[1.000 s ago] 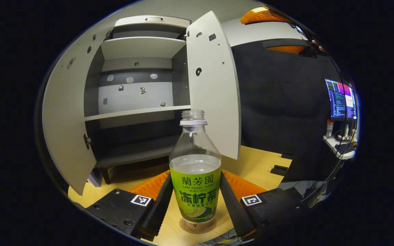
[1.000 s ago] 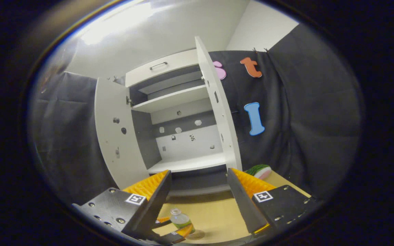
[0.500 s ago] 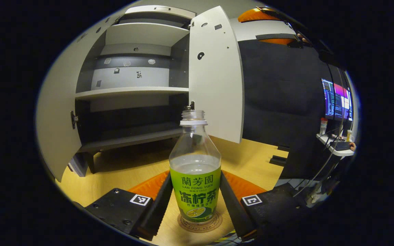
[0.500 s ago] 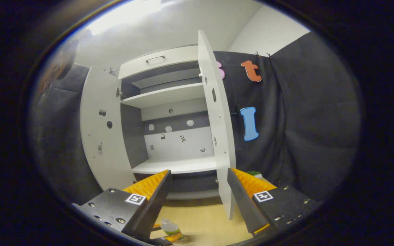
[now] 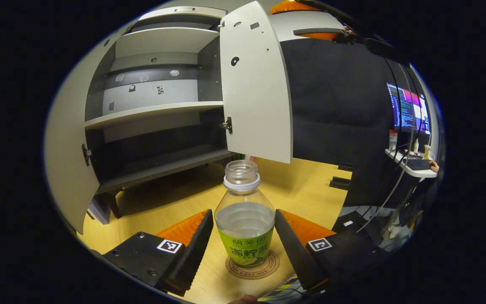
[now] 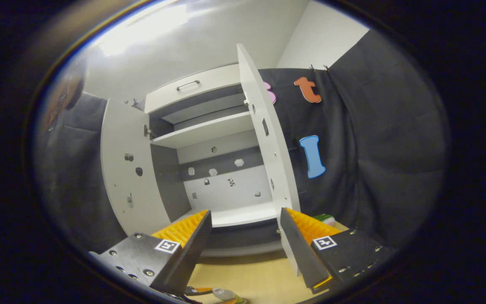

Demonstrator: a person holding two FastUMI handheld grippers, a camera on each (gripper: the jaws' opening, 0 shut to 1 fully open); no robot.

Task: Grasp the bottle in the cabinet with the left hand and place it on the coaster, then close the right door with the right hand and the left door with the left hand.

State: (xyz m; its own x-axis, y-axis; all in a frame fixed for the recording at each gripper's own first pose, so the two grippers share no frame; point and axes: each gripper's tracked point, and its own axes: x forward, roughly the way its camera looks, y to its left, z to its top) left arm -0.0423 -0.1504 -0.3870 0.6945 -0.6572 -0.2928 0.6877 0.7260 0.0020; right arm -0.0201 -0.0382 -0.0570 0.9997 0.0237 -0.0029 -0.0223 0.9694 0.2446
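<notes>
A clear bottle (image 5: 245, 219) with a green label and no cap stands upright on the round brown coaster (image 5: 265, 268) on the wooden table. My left gripper (image 5: 243, 211) is open, with one finger on either side of the bottle's body. The white cabinet stands behind with both doors wide open: left door (image 5: 63, 160), right door (image 5: 257, 93). Its shelves hold nothing. My right gripper (image 6: 245, 212) is open and raised in front of the cabinet. The right door (image 6: 268, 143) stands edge-on just behind its right finger (image 6: 295, 240). The left door (image 6: 127, 169) hangs open to the side.
A lit monitor (image 5: 407, 109) and a small desk (image 5: 409, 166) with clutter stand far right. Cables (image 5: 285, 291) lie at the table's near edge. A green, melon-like object (image 6: 325, 218) rests on the table behind the right door. Bare tabletop (image 5: 171, 202) lies before the cabinet.
The left gripper's jaws eased apart and the gripper rose, leaving the bottle standing lower on the coaster. The right gripper shifted around the right door's free edge.
</notes>
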